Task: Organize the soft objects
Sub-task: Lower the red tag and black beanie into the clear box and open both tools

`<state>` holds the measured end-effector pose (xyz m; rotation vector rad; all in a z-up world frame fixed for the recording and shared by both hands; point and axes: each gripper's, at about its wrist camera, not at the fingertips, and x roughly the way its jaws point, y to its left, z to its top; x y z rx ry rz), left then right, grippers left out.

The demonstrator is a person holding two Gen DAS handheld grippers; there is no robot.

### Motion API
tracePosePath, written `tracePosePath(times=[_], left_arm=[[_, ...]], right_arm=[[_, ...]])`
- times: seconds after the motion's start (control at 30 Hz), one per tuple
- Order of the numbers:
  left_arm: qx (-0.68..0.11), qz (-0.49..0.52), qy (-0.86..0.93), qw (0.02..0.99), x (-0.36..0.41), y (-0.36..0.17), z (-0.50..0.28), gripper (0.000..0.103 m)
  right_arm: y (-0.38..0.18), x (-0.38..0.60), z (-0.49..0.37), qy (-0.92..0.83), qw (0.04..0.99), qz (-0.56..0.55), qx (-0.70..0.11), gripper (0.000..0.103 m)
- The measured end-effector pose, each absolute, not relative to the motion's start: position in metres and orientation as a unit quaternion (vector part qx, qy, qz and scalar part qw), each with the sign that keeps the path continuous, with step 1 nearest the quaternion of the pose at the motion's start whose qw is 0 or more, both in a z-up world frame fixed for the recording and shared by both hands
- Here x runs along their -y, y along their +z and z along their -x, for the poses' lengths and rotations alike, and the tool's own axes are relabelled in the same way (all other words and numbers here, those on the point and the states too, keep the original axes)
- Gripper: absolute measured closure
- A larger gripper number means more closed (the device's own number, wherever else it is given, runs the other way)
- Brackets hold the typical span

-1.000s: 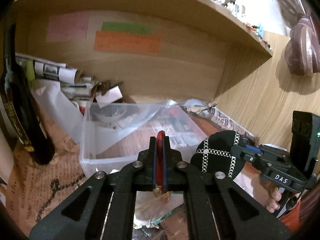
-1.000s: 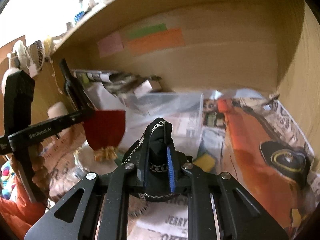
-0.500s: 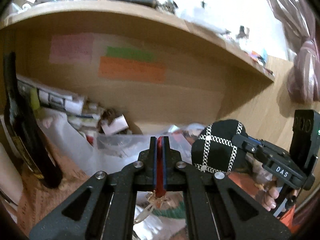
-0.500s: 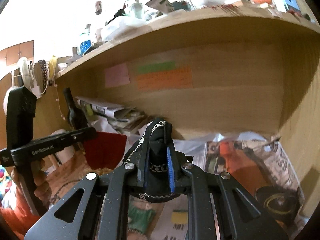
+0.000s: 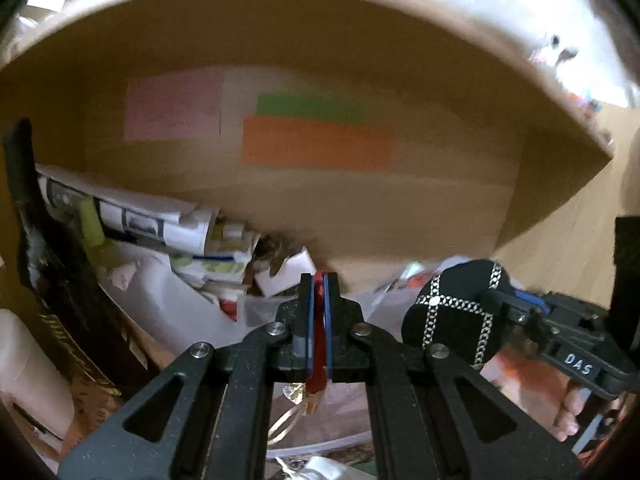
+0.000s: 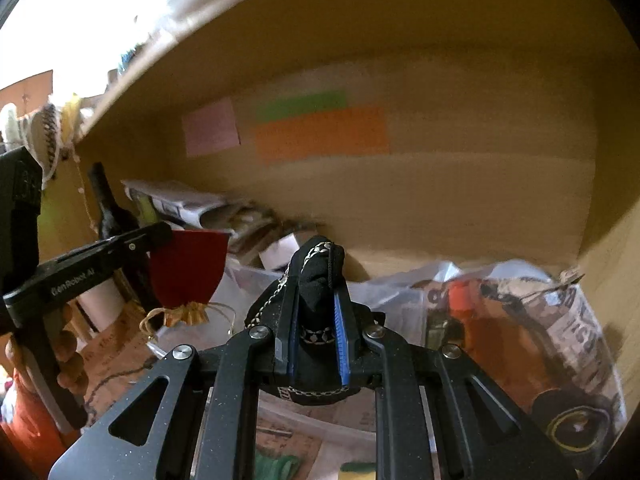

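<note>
My left gripper (image 5: 319, 280) is shut on a thin red pouch (image 5: 319, 344) with a gold tassel hanging below; the pouch shows flat and red in the right wrist view (image 6: 186, 266), held by the left gripper (image 6: 160, 236). My right gripper (image 6: 316, 300) is shut on a black pouch (image 6: 320, 276) with silver chain trim; it also shows in the left wrist view (image 5: 456, 314), at the right gripper's tip (image 5: 490, 300). Both are held in the air inside a wooden shelf bay. A clear plastic box (image 5: 256, 312) lies below, mostly hidden.
A dark bottle (image 5: 44, 272) stands at the left wall. Rolled newspapers (image 5: 132, 216) and papers pile at the back left. Newspaper (image 6: 532, 336) lines the shelf floor at the right. Coloured notes (image 5: 316, 148) stick to the back wall. The shelf board (image 5: 320, 40) hangs overhead.
Both grippers have risen and tilted up with their pouches. The clear box has dropped toward the bottom of both views, and the back wall now fills them.
</note>
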<state>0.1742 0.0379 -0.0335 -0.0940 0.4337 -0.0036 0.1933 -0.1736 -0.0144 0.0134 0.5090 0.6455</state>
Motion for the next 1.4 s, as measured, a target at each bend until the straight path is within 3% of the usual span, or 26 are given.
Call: tracePosePath(times=[0.47,0.57,0.63,0.67,0.73,0.8,1.17,1.4], left_arm=[[-0.345,0.035,-0.032,0.937,-0.023,-0.099,-0.229,0.099],[-0.357,0.029,-0.042,0.933,-0.018,-0.104,-0.229,0.092],[-0.362,0.029,-0.046,0.931,-0.016,-0.106,-0.228,0.080],[-0.363,0.031,-0.047,0.930,-0.016,-0.106,-0.228,0.075],[-0.360,0.037,-0.046,0.931,-0.017,-0.104,-0.225,0.050],[-0.348,0.040,-0.043,0.936,-0.019,-0.100,-0.219,0.042],[-0.297,0.040,-0.046,0.953,-0.023,-0.063,-0.178,0.031],[-0.256,0.036,-0.041,0.965,-0.023,-0.043,-0.143,0.015]], right_arm=[[-0.065,0.148,-0.230,0.299,0.891,0.034,-0.341,0.087],[-0.070,0.146,-0.233,0.292,0.889,0.045,-0.351,0.086],[-0.072,0.145,-0.233,0.284,0.890,0.054,-0.353,0.084],[-0.072,0.143,-0.234,0.282,0.890,0.056,-0.353,0.080],[-0.071,0.144,-0.233,0.276,0.892,0.060,-0.352,0.070],[-0.069,0.145,-0.231,0.274,0.895,0.060,-0.347,0.053],[-0.031,0.161,-0.203,0.283,0.914,0.055,-0.286,0.036],[-0.011,0.180,-0.172,0.285,0.925,0.061,-0.245,0.023]])
